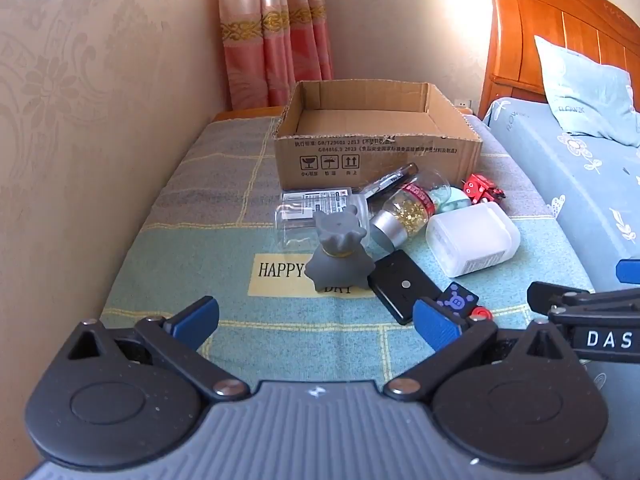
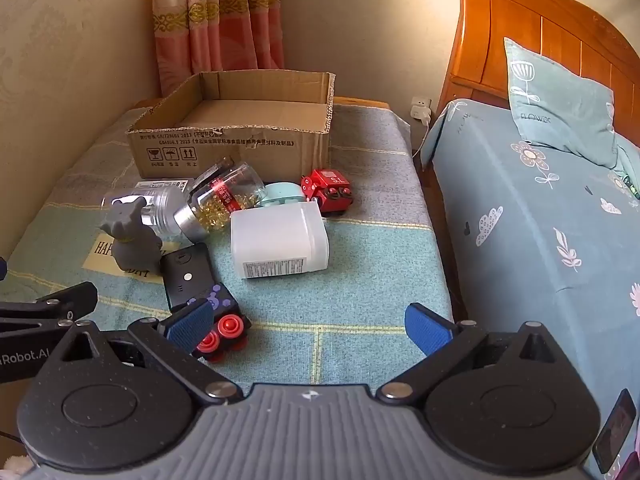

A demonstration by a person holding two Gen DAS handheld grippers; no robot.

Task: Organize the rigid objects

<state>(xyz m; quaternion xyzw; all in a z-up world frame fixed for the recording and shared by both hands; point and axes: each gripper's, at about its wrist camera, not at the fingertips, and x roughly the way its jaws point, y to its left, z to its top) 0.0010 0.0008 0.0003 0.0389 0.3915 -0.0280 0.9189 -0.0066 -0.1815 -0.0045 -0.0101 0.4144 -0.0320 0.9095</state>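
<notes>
An empty cardboard box [image 1: 376, 148] [image 2: 236, 140] stands at the far end of the cloth-covered table. In front of it lie a grey bear figure [image 1: 340, 252] [image 2: 132, 236], a capsule bottle [image 1: 404, 212] [image 2: 220, 200], a clear jar [image 2: 160, 208], a white plastic container [image 1: 472, 240] [image 2: 280, 240], a red toy robot [image 1: 482, 190] [image 2: 328, 192], a black flat device [image 1: 400, 284] [image 2: 188, 272] and a dark toy car with red wheels [image 2: 224, 320]. My left gripper [image 1: 316, 320] is open and empty, short of the bear. My right gripper [image 2: 308, 328] is open and empty; its left finger overlaps the toy car.
A wall runs along the table's left side. A bed [image 2: 540, 220] with a wooden headboard and pillow lies to the right across a narrow gap. A pink curtain [image 1: 276, 32] hangs behind the box. A mint case [image 2: 280, 196] and a pen [image 1: 392, 178] lie among the items.
</notes>
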